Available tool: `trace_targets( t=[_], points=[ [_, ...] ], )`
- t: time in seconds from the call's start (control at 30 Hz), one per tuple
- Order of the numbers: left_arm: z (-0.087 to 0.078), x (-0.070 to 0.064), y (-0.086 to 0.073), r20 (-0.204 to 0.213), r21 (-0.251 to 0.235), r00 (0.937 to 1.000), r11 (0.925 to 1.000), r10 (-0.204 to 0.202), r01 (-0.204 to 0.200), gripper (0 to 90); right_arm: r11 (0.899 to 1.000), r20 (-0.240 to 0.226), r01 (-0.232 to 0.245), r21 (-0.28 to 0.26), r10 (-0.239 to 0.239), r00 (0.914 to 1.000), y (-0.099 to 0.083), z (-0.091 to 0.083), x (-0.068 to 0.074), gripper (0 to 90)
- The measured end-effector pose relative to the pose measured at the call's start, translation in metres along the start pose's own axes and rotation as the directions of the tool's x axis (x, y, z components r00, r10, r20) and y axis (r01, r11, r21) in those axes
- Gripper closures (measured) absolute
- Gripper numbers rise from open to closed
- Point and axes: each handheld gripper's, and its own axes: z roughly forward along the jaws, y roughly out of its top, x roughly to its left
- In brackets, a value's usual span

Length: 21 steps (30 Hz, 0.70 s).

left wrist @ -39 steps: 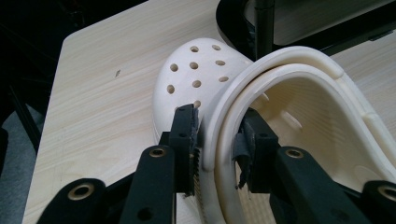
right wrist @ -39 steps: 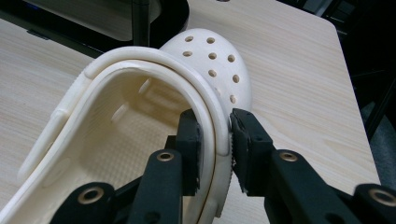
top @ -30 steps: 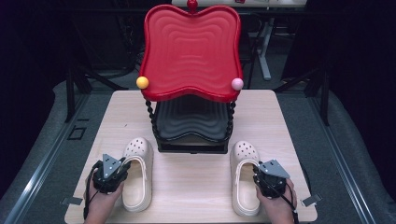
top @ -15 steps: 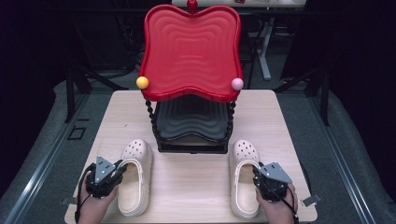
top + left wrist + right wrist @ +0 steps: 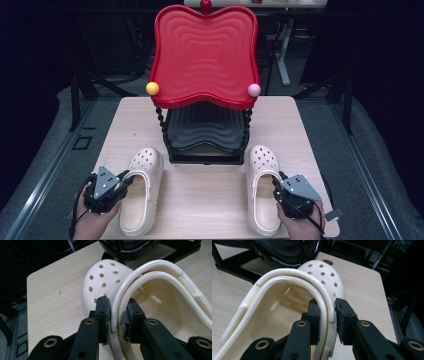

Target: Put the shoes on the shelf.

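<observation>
High view: two cream clogs lie toe-forward on a wooden table point(image 5: 210, 200), in front of a two-tier stand point(image 5: 205, 95) with a red upper tray and a black lower one. Since a second ago, the left gripper point(image 5: 119, 182) has drifted toward the lower left of the frame, and the left clog point(image 5: 140, 190) has angled with it; the right gripper point(image 5: 276, 184) and right clog point(image 5: 263, 187) have barely moved. Left gripper view: jaws nearly closed, pinching the clog's outer side wall mid-frame. Right gripper view: jaws likewise clamped on the other clog's wall. Both shoes seem secured, probably ready for lifting toward the stand.
</observation>
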Motion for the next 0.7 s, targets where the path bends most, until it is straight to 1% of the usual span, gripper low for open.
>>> trace_targets(
  t=[0.07, 0.1, 0.13, 0.2, 0.23, 0.27, 0.3, 0.33, 0.37, 0.4, 0.47, 0.5, 0.53, 0.57, 0.6, 0.63, 0.67, 0.7],
  points=[
    [-0.006, -0.001, 0.004, 0.01, -0.015, 0.9999, 0.9999, 0.008, -0.007, 75.3, 1.0, -0.008, 0.001, -0.016, -0.001, 1.0, 0.003, -0.006, 0.0, 74.4],
    [-0.006, -0.001, 0.004, 0.01, -0.015, 0.9999, 0.9999, 0.008, -0.007, 75.3, 1.0, -0.008, 0.001, -0.016, -0.001, 1.0, 0.003, -0.006, 0.0, 74.4],
    [-0.009, -0.003, 0.006, 0.014, -0.026, 0.9998, 0.9996, 0.012, -0.012, 75.4, 0.999, -0.021, 0.002, -0.032, -0.002, 0.9998, 0.007, -0.013, 0.002, 74.4],
    [-0.016, -0.007, 0.012, 0.024, -0.05, 0.9993, 0.9984, 0.028, -0.026, 75.4, 0.999, -0.028, 0.008, -0.04, -0.009, 0.9996, 0.011, -0.017, 0.005, 74.4],
    [-0.016, -0.007, 0.012, 0.024, -0.05, 0.9993, 0.9984, 0.028, -0.026, 75.4, 0.999, -0.028, 0.008, -0.04, -0.009, 0.9996, 0.011, -0.017, 0.005, 74.4],
    [-0.02, -0.01, 0.015, 0.03, -0.068, 0.999, 0.9972, 0.034, -0.032, 75.4, 0.998, -0.039, 0.014, -0.056, -0.016, 0.9991, 0.015, -0.022, 0.009, 74.4],
    [-0.02, -0.01, 0.015, 0.03, -0.068, 0.999, 0.9972, 0.034, -0.032, 75.4, 0.998, -0.039, 0.014, -0.056, -0.016, 0.9991, 0.015, -0.022, 0.009, 74.4],
    [-0.021, -0.012, 0.017, 0.036, -0.076, 0.9988, 0.9967, 0.032, -0.029, 75.4, 0.997, -0.049, 0.017, -0.07, -0.021, 0.9986, 0.018, -0.024, 0.012, 74.4],
    [-0.022, -0.014, 0.018, 0.041, -0.081, 0.9984, 0.9961, 0.038, -0.035, 75.4, 0.997, -0.049, 0.017, -0.07, -0.021, 0.9986, 0.018, -0.024, 0.012, 74.4],
    [-0.022, -0.016, 0.021, 0.045, -0.088, 0.998, 0.9953, 0.045, -0.041, 75.5, 0.996, -0.065, 0.019, -0.082, -0.024, 0.9976, 0.021, -0.025, 0.017, 74.4],
    [-0.022, -0.019, 0.024, 0.053, -0.097, 0.9972, 0.9942, 0.052, -0.047, 75.5, 0.996, -0.074, 0.026, -0.084, -0.033, 0.9967, 0.024, -0.026, 0.02, 74.4],
    [-0.022, -0.021, 0.026, 0.056, -0.101, 0.9965, 0.9933, 0.063, -0.057, 75.5, 0.996, -0.074, 0.026, -0.084, -0.033, 0.9967, 0.024, -0.026, 0.02, 74.4],
    [-0.021, -0.024, 0.029, 0.062, -0.107, 0.996, 0.9926, 0.065, -0.058, 75.5, 0.995, -0.089, 0.033, -0.093, -0.042, 0.9951, 0.028, -0.025, 0.024, 74.4],
    [-0.02, -0.025, 0.031, 0.064, -0.112, 0.9955, 0.9917, 0.071, -0.063, 75.5, 0.995, -0.089, 0.033, -0.093, -0.042, 0.9951, 0.028, -0.025, 0.024, 74.4],
    [-0.017, -0.03, 0.037, 0.073, -0.117, 0.9939, 0.9904, 0.082, -0.073, 75.5, 0.994, -0.097, 0.044, -0.095, -0.054, 0.9938, 0.032, -0.023, 0.029, 74.3],
    [-0.017, -0.03, 0.037, 0.073, -0.117, 0.9939, 0.9904, 0.082, -0.073, 75.5, 0.994, -0.1, 0.047, -0.098, -0.057, 0.9933, 0.033, -0.022, 0.03, 74.3],
    [-0.013, -0.034, 0.043, 0.077, -0.126, 0.9922, 0.9881, 0.098, -0.088, 75.5, 0.994, -0.108, 0.051, -0.101, -0.062, 0.9922, 0.035, -0.02, 0.032, 74.3],
    [-0.011, -0.037, 0.046, 0.08, -0.132, 0.9914, 0.987, 0.104, -0.093, 75.5, 0.993, -0.111, 0.057, -0.102, -0.068, 0.9915, 0.037, -0.019, 0.034, 74.3]
  ],
)
